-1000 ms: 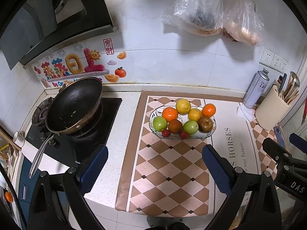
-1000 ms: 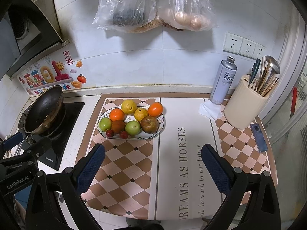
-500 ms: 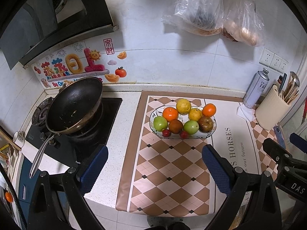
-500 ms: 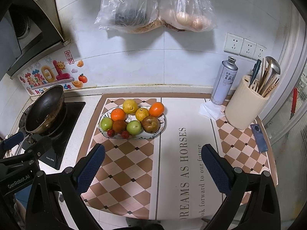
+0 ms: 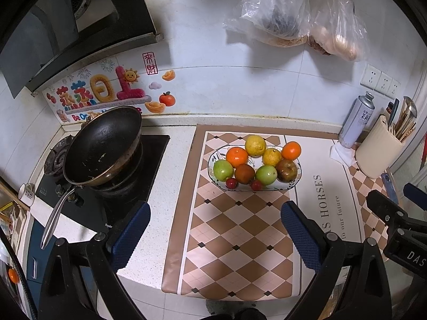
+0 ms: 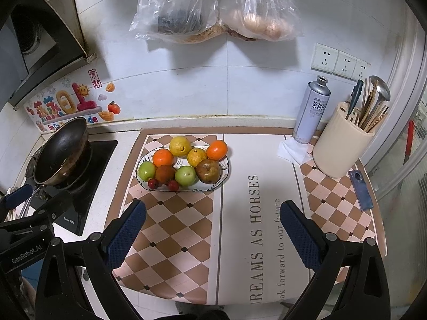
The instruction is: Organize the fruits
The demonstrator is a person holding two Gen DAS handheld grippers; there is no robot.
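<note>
Since a second ago almost nothing has moved: my right tongs [image 6: 210, 233] have drifted very slightly, so the fruit plate [image 6: 222, 177] sits a touch further right and lower in that view; my left tongs [image 5: 214, 236] stay where they were. Both pairs hang above the table [image 5: 176, 144] with their blue pads spread wide and nothing between them; neither touches any fruit.

The plate lies on the checkered mat [image 5: 240, 242], toward its far end, well ahead of both tongs; all the fruit is on it. At the back sit a yellow lemon [image 5: 255, 145] and a smaller yellow citrus [image 5: 271, 156], with one orange [image 5: 237, 156] to their left and another orange [image 5: 291, 150] at the right rim; in the front row lie a green apple [image 5: 222, 170], a reddish-brown fruit [image 5: 244, 173], a second green apple [image 5: 266, 174] and a brown russet fruit [image 5: 286, 170]; two small red fruits [image 5: 232, 183] rest at the near rim.

To the left a dark frying pan [image 5: 102, 145] sits tilted on the stove [image 5: 153, 157]; to the right stand a spray can [image 6: 312, 109], a cream utensil holder [image 6: 341, 146] and, near it, a phone [image 6: 361, 190] lying flat on the mat; two plastic bags [image 6: 184, 8] hang on the wall.
</note>
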